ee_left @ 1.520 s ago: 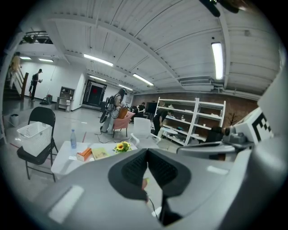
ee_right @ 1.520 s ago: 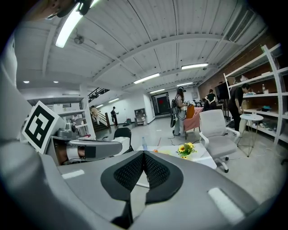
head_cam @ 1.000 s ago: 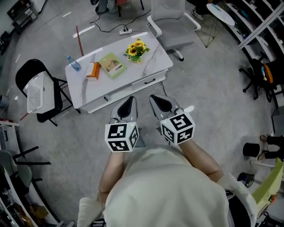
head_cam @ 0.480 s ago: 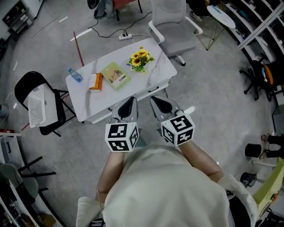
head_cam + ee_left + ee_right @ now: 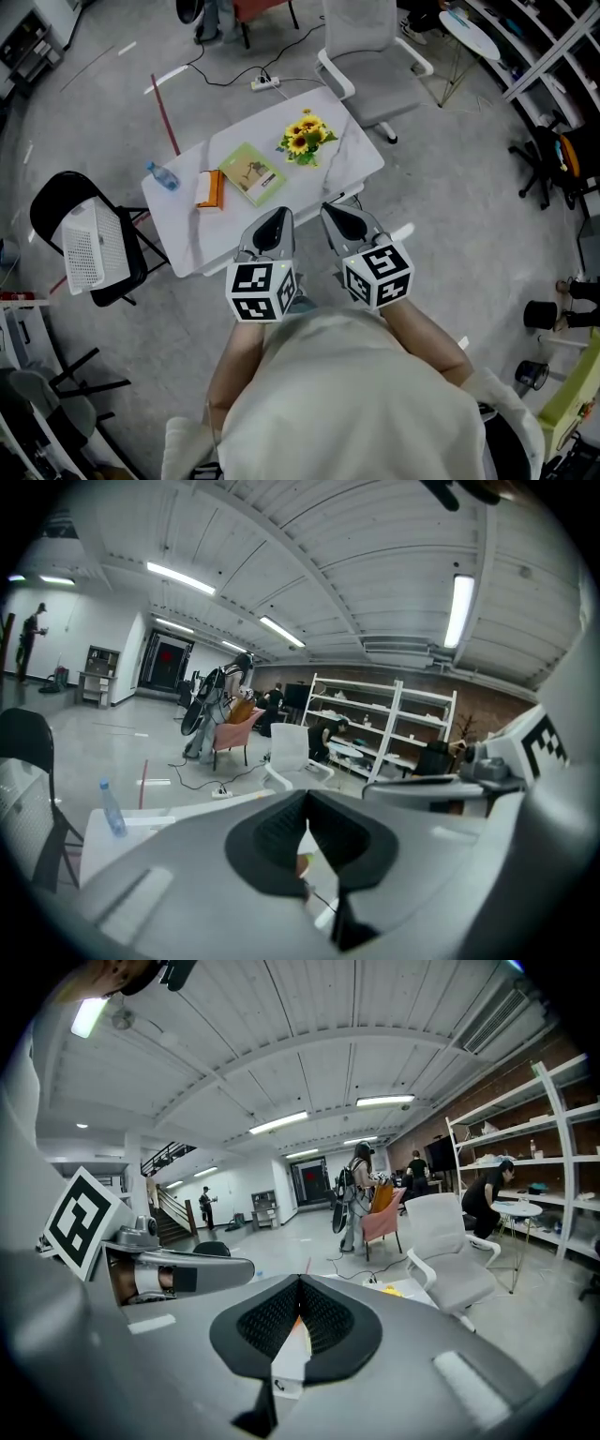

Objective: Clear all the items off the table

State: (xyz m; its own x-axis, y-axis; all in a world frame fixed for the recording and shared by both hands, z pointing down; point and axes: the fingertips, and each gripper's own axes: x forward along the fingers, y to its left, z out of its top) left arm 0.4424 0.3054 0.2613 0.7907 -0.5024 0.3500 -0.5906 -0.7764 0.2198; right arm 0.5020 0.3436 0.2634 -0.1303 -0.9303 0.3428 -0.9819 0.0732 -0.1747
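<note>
The things to be cleared are all on the white table (image 5: 183,230), strung along its far half. A small water bottle (image 5: 161,175) stands at the table's left end, with an orange box (image 5: 210,188) lying flat next to it. A green book (image 5: 252,173) lies near the middle, just beside the box, and a bunch of sunflowers (image 5: 306,134) sits toward the right end. The half of the table nearer the person is bare, and a drawer shows in its front edge. On that near side the person holds both tools side by side, aimed across the table toward the items and touching none of them. The left gripper (image 5: 278,217) has its jaws pressed together with nothing between them. The right gripper (image 5: 334,214) is likewise closed and empty, its tip by the table's near edge. Left of the table stands a black folding chair (image 5: 56,192) with a white perforated panel (image 5: 84,246) leaning on its seat. Beyond the table is a white office chair (image 5: 370,47), and on the floor on that same far side lie a power strip (image 5: 264,82) with its cable and a thin red stick (image 5: 166,112). To the right of the table, well apart, run shelving racks (image 5: 548,47).
</note>
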